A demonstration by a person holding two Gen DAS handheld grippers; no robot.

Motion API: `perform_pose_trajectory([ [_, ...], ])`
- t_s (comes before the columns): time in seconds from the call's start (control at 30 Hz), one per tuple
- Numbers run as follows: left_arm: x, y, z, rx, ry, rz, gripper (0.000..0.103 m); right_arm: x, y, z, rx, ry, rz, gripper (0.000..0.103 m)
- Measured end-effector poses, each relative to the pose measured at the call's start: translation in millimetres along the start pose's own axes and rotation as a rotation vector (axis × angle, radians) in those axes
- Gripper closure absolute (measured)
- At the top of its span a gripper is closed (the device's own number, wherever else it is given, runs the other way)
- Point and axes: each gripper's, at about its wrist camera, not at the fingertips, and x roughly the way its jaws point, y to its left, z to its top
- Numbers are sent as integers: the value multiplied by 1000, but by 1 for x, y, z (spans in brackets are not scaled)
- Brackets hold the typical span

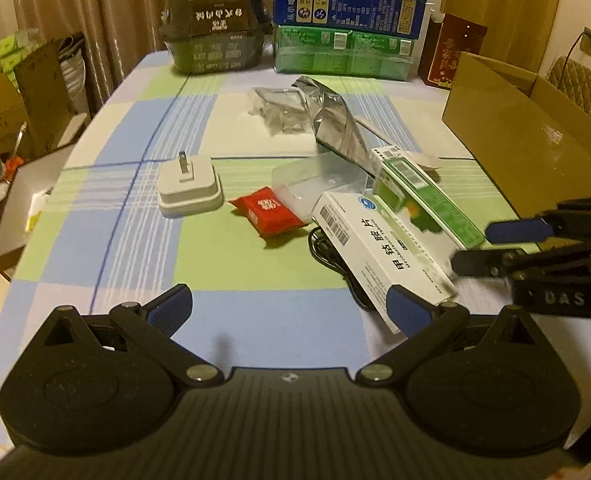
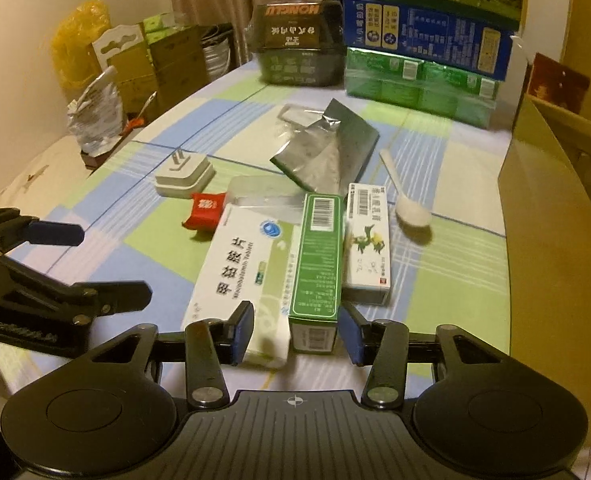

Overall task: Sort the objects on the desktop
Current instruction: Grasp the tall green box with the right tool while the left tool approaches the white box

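Between the spread fingers of the right tongs [image 2: 297,334]: near end of a green carton [image 2: 317,264], not gripped. Left tongs [image 1: 289,308]: wide apart, empty, above the checked table [image 1: 255,264]. Touching the carton: white tablet box [image 2: 239,264]; white ointment box [image 2: 367,240]. Beyond: red sachet [image 2: 204,210], white plug adapter [image 2: 181,176], plastic spoon [image 2: 405,200], silver foil bag [image 2: 327,148]. Right edge: open cardboard box [image 2: 555,216].

Stacked cartons [image 1: 349,20] and a dark tub [image 1: 215,40] stood along the table's far edge; curtains [image 1: 95,8] hung behind.
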Motion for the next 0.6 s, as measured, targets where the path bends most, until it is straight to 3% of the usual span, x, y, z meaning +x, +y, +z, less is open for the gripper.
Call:
perform_pose_trajectory([
  [0.37,14,6,3,-44,6,-34,2,14,-24,11,56,-6,-46,58],
  [0.53,18,0,3,-33,9,-46,2,26,-28,16,77,23,-6,58],
  [0.6,19,-2,3,-32,7,-48,2,31,-27,18,74,31,-2,65],
])
